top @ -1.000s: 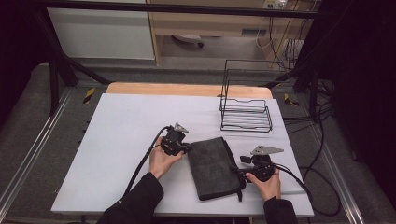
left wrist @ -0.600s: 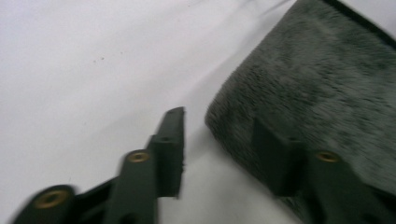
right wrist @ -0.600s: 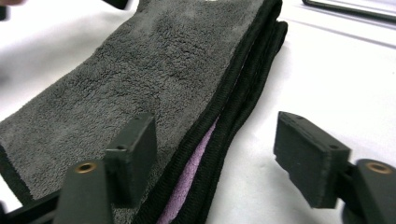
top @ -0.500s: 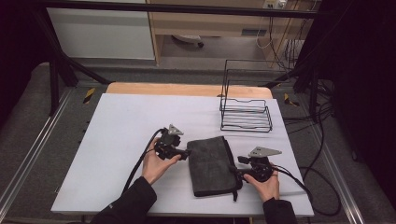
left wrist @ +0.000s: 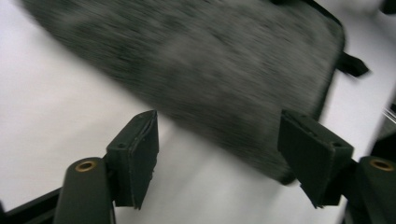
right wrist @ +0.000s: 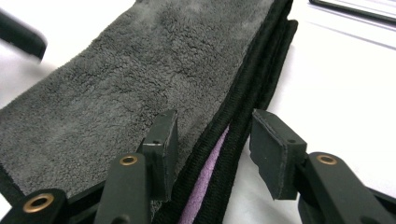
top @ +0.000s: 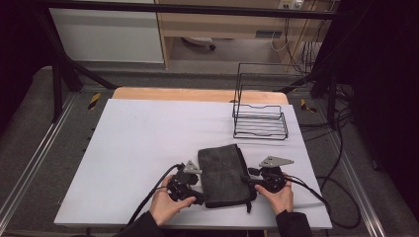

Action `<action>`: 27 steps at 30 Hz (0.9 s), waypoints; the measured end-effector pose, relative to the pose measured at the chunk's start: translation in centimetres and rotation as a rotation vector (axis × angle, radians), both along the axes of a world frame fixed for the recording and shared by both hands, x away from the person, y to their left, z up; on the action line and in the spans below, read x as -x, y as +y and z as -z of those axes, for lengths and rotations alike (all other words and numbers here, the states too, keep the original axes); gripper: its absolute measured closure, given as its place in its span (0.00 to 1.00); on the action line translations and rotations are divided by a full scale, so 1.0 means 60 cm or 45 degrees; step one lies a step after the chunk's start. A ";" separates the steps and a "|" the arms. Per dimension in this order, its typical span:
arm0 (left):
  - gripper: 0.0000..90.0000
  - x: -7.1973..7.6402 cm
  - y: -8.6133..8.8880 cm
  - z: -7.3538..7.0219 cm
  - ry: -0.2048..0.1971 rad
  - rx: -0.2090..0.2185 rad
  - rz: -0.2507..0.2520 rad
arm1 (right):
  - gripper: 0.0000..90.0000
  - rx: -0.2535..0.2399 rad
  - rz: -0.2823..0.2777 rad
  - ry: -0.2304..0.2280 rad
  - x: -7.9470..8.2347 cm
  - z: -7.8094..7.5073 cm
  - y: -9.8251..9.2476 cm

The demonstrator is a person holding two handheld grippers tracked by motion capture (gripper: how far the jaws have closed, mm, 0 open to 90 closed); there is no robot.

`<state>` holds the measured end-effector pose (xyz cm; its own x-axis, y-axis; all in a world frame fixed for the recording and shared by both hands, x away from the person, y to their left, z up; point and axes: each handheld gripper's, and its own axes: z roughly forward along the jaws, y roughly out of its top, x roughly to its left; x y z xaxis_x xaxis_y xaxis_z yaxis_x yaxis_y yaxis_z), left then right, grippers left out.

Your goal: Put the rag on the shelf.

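Note:
A folded dark grey towel (top: 222,174) lies on the white table (top: 143,148) near its front edge. My left gripper (top: 196,196) is at the towel's near left corner; in the left gripper view it (left wrist: 219,154) stands open, its jaws just having opened, with the blurred towel (left wrist: 210,60) ahead and only bare table between the pads. My right gripper (top: 250,183) is at the towel's right edge. In the right gripper view it (right wrist: 215,144) straddles the towel's black hem (right wrist: 243,107), where a purple layer shows. Its jaws have been closing, with gaps still beside the pads (right wrist: 275,149).
A black wire rack (top: 259,118) stands at the table's far right. A wooden strip (top: 197,94) runs along the far edge. Cables (top: 321,197) trail off the right side. White tabletop stretches to the left of the towel.
My left gripper has slid along the towel's left edge toward the person and its jaws have opened. The right gripper has stayed at the right edge with its jaws narrowing.

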<state>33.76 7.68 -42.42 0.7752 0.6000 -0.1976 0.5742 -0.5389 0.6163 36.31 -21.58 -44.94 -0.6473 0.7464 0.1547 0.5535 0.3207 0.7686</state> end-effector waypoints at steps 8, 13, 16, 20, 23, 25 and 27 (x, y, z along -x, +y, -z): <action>0.55 0.033 -0.029 0.022 0.018 -0.003 0.028 | 0.59 0.015 0.012 0.013 0.001 0.002 0.000; 0.68 0.037 -0.033 0.024 -0.003 -0.004 0.000 | 0.59 0.011 0.014 0.025 0.001 0.003 0.002; 0.79 0.035 -0.033 0.023 0.006 -0.002 -0.007 | 0.59 0.007 0.016 0.028 0.001 0.003 0.002; 0.87 0.034 -0.033 0.021 -0.004 -0.013 0.003 | 0.53 -0.004 0.009 0.016 0.001 0.004 0.002; 0.91 0.032 -0.028 0.017 -0.005 -0.007 0.016 | 0.42 -0.021 0.005 0.004 0.002 0.001 0.000; 0.92 0.030 -0.022 0.012 -0.005 -0.008 0.023 | 0.39 -0.038 0.005 0.004 0.001 0.000 -0.001; 0.92 0.029 -0.014 0.008 -0.008 -0.017 0.033 | 0.35 -0.062 -0.003 0.019 0.000 -0.002 -0.006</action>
